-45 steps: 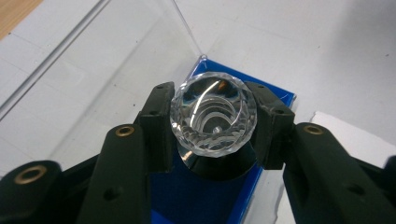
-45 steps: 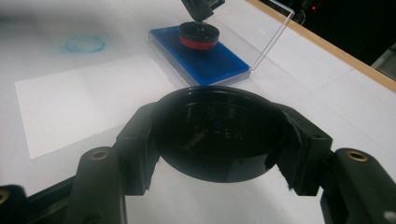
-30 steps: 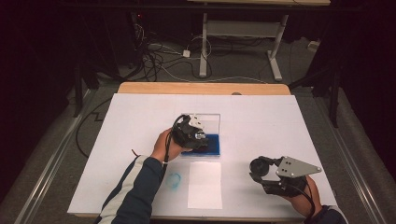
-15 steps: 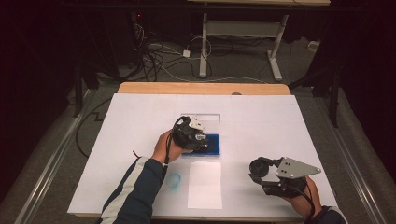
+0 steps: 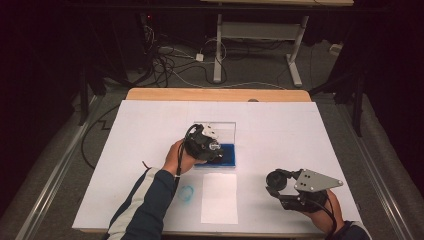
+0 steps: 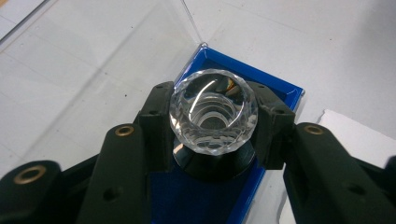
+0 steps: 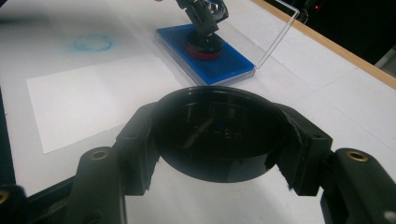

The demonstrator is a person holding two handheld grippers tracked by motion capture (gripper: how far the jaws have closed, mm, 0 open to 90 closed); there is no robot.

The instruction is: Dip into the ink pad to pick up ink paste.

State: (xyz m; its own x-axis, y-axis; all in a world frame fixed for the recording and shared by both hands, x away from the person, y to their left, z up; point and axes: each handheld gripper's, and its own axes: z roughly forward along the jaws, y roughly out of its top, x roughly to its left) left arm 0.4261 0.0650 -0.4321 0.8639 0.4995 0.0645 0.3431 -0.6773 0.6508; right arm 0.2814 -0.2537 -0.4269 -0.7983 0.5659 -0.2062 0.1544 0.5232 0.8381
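A stamp with a faceted clear knob (image 6: pixel 213 109) and a round black base (image 6: pixel 212 164) stands on the blue ink pad (image 6: pixel 276 88). My left gripper (image 6: pixel 213 122) is shut on the knob, one jaw on each side. In the high view the left gripper (image 5: pixel 206 146) sits over the ink pad (image 5: pixel 229 156) at the table's middle. My right gripper (image 7: pixel 217 140) is shut on a round black cap (image 7: pixel 217 133) and holds it low over the table at the front right (image 5: pixel 277 182). The right gripper view shows the stamp (image 7: pixel 204 45) upright on the pad (image 7: pixel 226 63).
The pad's clear lid (image 5: pixel 223 131) stands open behind it. A white sheet of paper (image 5: pixel 219 197) lies in front of the pad, with a blue ring mark (image 5: pixel 186 192) on the table cover to its left. A wooden table edge (image 5: pixel 215 94) runs along the back.
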